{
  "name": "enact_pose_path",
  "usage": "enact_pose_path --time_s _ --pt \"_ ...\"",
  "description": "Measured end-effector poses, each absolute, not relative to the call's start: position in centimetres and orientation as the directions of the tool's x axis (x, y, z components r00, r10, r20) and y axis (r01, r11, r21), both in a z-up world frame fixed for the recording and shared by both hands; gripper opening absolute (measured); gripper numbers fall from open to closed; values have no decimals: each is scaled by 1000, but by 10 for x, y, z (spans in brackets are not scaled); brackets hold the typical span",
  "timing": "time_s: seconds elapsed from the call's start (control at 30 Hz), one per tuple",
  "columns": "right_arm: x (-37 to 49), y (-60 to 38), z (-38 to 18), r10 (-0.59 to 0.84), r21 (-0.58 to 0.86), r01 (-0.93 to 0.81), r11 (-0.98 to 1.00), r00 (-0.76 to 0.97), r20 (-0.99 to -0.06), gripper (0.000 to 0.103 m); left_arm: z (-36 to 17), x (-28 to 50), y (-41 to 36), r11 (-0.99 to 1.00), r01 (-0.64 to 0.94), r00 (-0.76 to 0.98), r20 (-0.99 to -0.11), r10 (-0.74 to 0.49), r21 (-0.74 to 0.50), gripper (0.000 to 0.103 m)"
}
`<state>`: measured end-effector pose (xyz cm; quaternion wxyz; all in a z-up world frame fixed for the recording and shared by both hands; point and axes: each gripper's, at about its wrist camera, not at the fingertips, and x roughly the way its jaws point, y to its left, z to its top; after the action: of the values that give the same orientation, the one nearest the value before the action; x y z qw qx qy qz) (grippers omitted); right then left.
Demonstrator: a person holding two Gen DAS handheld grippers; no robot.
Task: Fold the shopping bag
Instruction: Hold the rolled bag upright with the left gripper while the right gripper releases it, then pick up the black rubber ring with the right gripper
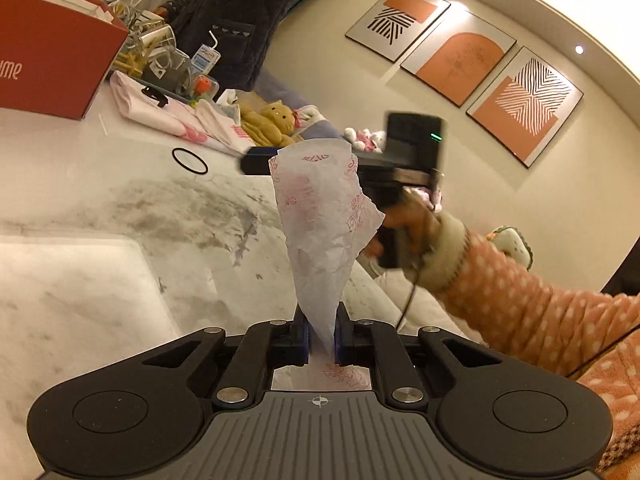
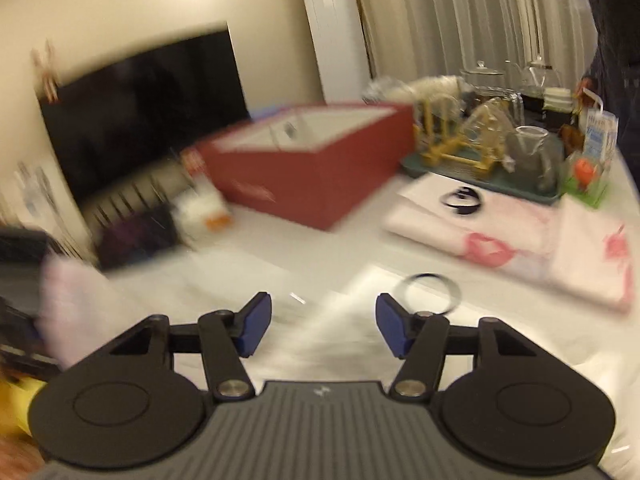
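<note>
The left gripper (image 1: 322, 336) has its blue-padded jaws clamped together on the narrow lower end of a thin, crinkled white plastic shopping bag with pink printing (image 1: 324, 216), which stands up from the jaws as a twisted cone that widens toward its top, above the white marble-patterned table (image 1: 100, 280). A small printed scrap of the same bag shows just behind the pads. Beyond the bag, at its far top edge, the right gripper (image 1: 256, 162) reaches in from the right, held by a hand (image 1: 404, 220) in an orange, white-dotted fleece sleeve (image 1: 532, 308); whether its tip touches the bag cannot be told from this view. In the right wrist view that gripper (image 2: 323, 326) has its blue pads (image 2: 253, 328) standing apart with nothing between them, and the picture is blurred. On the table to the far left sits a red cardboard box with a white inside (image 2: 320, 168). Right of it lie folded white cloths with pink prints (image 2: 520, 236), and a thin black ring (image 2: 434, 294) lies on the bare table near them. Behind the cloths a teal tray (image 2: 480, 176) carries glass jars. A brown plush toy (image 1: 270, 120) lies past the table's far edge, and three framed orange prints (image 1: 464, 68) hang on the wall.
</note>
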<state>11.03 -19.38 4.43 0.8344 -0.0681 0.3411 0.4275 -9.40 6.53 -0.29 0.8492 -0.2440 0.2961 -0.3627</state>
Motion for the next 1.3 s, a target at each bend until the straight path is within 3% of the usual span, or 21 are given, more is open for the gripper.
enact_pose_path --time_s 0.13,0.27,0.37,0.43,0.63,0.67,0.73,0.83,0.97,1.03,1.1,1.2,1.3 --pt "151 -163 28 509 38 -756 653 401 -762 58 -7 -100 70 631 450 586 -324 -743 -632 11" --pt "168 -158 12 458 33 -724 689 398 -795 60 -7 -102 77 647 438 604 -329 -726 -624 11" --pt "169 -162 11 446 30 -704 710 417 -792 41 -6 -101 79 647 444 608 -321 -726 -620 11" --pt "165 -168 13 438 26 -690 723 429 -790 0 -5 -98 77 645 454 606 -317 -730 -615 11" --pt "146 -169 23 467 -1 -748 664 416 -780 2 -3 -94 70 636 477 594 -311 -742 -607 11" --pt "142 -167 27 477 -16 -766 642 416 -774 11 -2 -93 69 637 478 594 -312 -742 -605 11" --pt "145 -155 30 474 -51 -788 614 419 -775 49 0 -92 67 640 482 595 -313 -741 -598 11" --pt "160 -138 29 452 -59 -809 585 384 -805 38 4 -94 67 645 486 602 -309 -736 -590 11" --pt "193 -127 22 416 16 -793 609 303 -857 37 5 -98 74 658 472 617 -313 -722 -587 11" --pt "199 -126 26 384 16 -771 637 300 -873 13 4 -100 79 664 462 625 -315 -714 -588 11" --pt "193 -127 28 376 20 -772 635 286 -881 1 4 -100 83 667 456 631 -315 -709 -589 11" --pt "177 -135 29 384 50 -751 658 278 -881 0 3 -96 82 681 453 636 -327 -699 -575 11" --pt "149 -151 43 491 136 -758 638 265 -830 0 3 -93 78 720 447 642 -370 -671 -530 11"
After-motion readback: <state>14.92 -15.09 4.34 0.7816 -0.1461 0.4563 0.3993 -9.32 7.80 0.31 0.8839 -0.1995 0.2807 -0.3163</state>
